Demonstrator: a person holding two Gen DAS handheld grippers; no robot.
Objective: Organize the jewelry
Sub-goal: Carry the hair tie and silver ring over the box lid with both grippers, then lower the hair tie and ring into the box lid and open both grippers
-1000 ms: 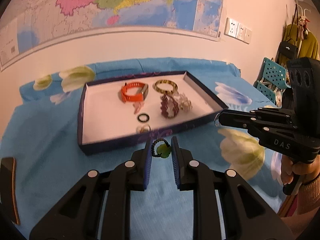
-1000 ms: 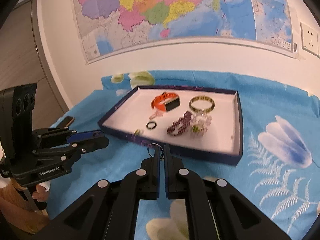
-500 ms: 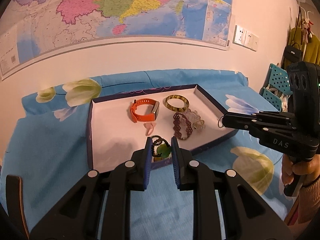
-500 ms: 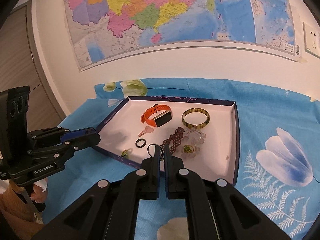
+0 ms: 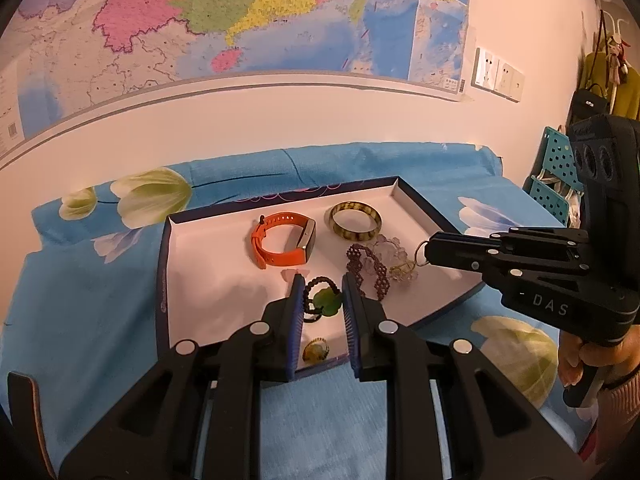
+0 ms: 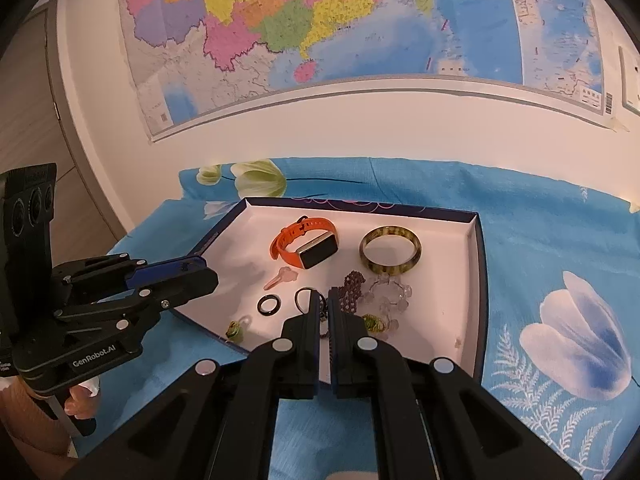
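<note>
**Both grippers over the jewelry tray, each pinching a piece**

Nearest in the left wrist view, the left gripper (image 5: pixel 320 304) pinches a dark beaded bracelet with a green pendant (image 5: pixel 325 301) between its blue pads, above the near part of the tray (image 5: pixel 164 280). Below it, a small yellow-green ring (image 5: pixel 315 350) lies by the tray's near wall.

The right gripper (image 6: pixel 324 312) has its fingers pressed almost together on a thin metal ring (image 6: pixel 303 298), which sticks out to the left of the fingertips, over the tray's floor. Just left of it lies a black ring (image 6: pixel 269 305), and a pink key-shaped charm (image 6: pixel 282 277) beyond that.

Mid-tray, a dark red lace bracelet (image 5: pixel 370 268) touches a clear crystal bracelet (image 5: pixel 394 258). Farther back sit an orange smartwatch (image 6: pixel 306 245) and, beside it, a mottled green bangle (image 6: pixel 390 255).

The tray rests on a blue floral cloth (image 6: pixel 540 240); a map (image 6: pixel 320 20) hangs on the wall behind.
</note>
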